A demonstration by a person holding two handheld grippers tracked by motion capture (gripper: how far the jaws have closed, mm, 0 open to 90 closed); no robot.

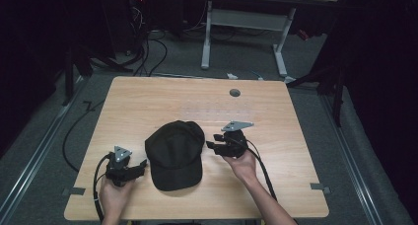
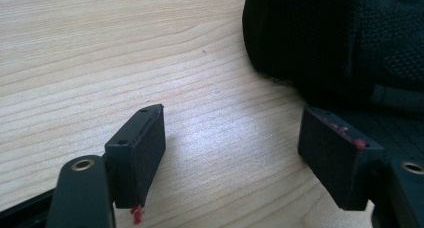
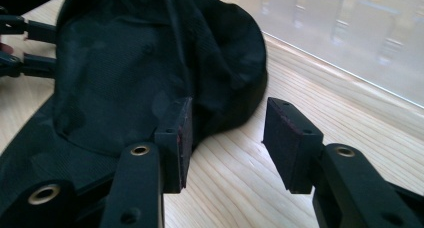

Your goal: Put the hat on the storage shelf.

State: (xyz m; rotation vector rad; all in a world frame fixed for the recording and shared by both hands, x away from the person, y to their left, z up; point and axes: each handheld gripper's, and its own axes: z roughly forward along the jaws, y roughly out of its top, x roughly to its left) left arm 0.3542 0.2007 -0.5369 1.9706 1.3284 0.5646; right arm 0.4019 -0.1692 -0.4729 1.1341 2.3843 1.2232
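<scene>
A black cap (image 1: 175,153) lies in the middle of the wooden table (image 1: 148,96), brim toward the front edge. My left gripper (image 1: 142,167) rests left of the brim and points right at it. In the left gripper view it (image 2: 232,148) is open over bare wood, and its right jaw sits at the edge of the cap (image 2: 340,43). My right gripper (image 1: 212,143) stands just right of the crown. Its jaws are open (image 3: 227,138) with only wood between them, the left one close against the cap (image 3: 150,73).
A round cable hole (image 1: 234,93) sits near the table's far edge. Grey tape marks (image 1: 320,187) lie at the front corners. Beyond the table stands a desk with white legs (image 1: 281,47), and cables (image 1: 148,52) run over the floor.
</scene>
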